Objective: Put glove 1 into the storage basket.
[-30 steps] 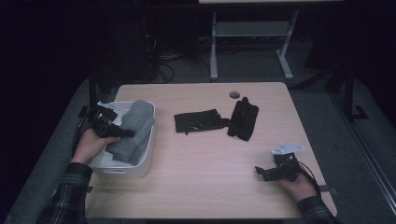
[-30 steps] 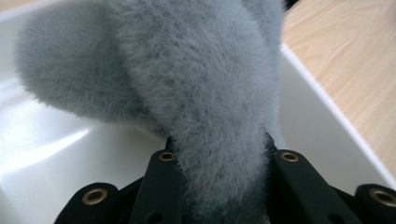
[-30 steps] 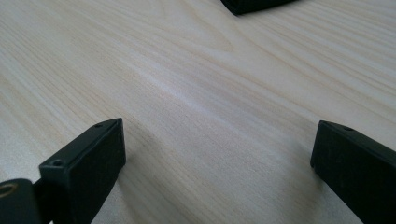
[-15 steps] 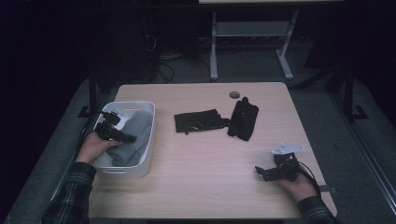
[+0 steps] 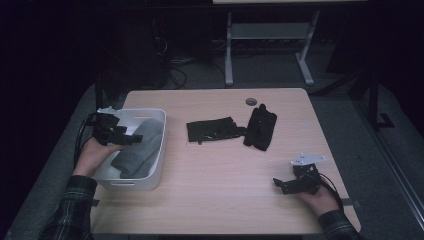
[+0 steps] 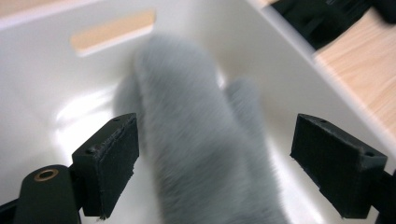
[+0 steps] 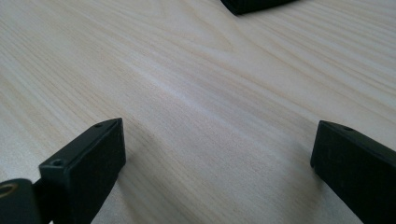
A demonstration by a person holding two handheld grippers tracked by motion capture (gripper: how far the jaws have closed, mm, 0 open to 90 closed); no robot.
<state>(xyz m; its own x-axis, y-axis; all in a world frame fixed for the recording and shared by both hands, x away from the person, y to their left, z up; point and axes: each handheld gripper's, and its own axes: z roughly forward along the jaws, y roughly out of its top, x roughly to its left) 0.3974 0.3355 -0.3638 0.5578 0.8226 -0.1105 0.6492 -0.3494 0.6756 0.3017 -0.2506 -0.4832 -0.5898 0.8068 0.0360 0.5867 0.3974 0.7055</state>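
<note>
Looks like sorting gloves into the bin (image 5: 155,167), going by the layout. Grey mitten (image 6: 205,154) already lying inside, on the bin floor, thumb side toward the table-side wall. Left gripper (image 5: 131,139) over the bin, jaws spread wide with nothing between them, mitten lying loose underneath. Right gripper (image 5: 280,184) parked low over bare wood near the front right corner, also wide open, holding nothing.

Two black gloves left out on the table (image 5: 210,200): flat one (image 5: 214,130) in the middle, the other (image 5: 260,127) just to its right, tips about touching. Small round thing (image 5: 251,101) beyond them, too small to tell what.

Probably best to lift straight up out of the bin so a pad doesn't snag the fleece and drag it back out. Then worth going for the flat glove at the cuff edge, jaws low and square to the wood, pinching only one layer-stack. Soft stuff, so likely to droop and catch the rim unless carried high over it.
</note>
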